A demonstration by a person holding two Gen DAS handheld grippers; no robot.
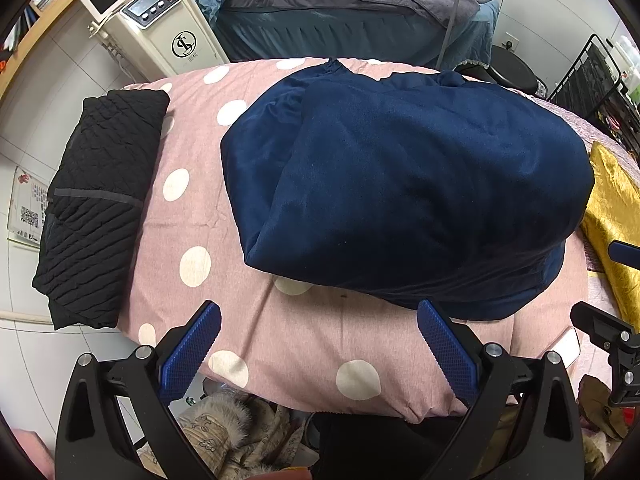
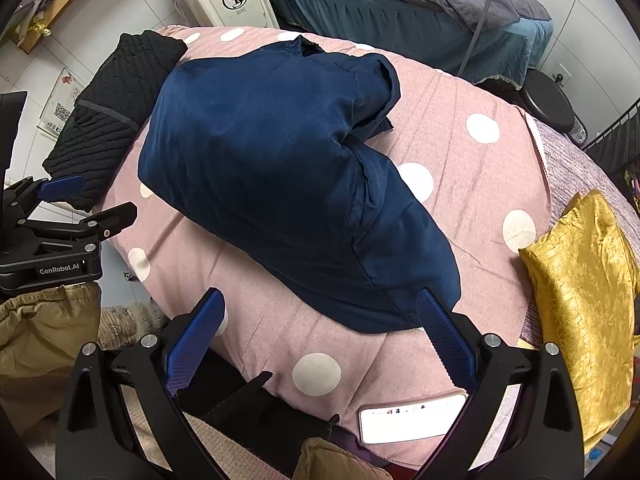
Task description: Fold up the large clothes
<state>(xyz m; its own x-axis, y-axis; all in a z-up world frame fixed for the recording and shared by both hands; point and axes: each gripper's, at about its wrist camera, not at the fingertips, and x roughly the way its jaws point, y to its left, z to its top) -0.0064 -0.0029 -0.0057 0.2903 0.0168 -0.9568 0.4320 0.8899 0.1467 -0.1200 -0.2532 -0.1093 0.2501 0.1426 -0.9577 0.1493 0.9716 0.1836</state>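
On the pink spotted quilt (image 1: 248,216) the navy garment (image 1: 400,192) is lying folded into a thick bundle, filling the middle of my left view and reaching toward 1 o'clock. I am holding my left gripper (image 1: 319,316) just short of its near edge, fingers spread wide and gripping nothing; the right-hand finger is sitting just beside the bundle's near hem, though I cannot tell whether it is touching. My right gripper (image 2: 320,306) is also hanging open and empty, its right-hand finger close against the near corner of the same garment at about 5 o'clock of the bundle.

At 9 o'clock in the left view a black quilted garment (image 1: 96,204) is lying folded along the quilt's edge, well apart from the navy one. At 3 o'clock a gold cushion (image 2: 580,304) is resting at the quilt's side. A phone (image 2: 412,420) with a lit screen is lying at 6 o'clock in the right view, near the quilt's front edge. Beyond the quilt, at 12 o'clock, a bed with a grey cover (image 1: 360,4) is standing beside a cream machine (image 1: 160,28) with a small screen.
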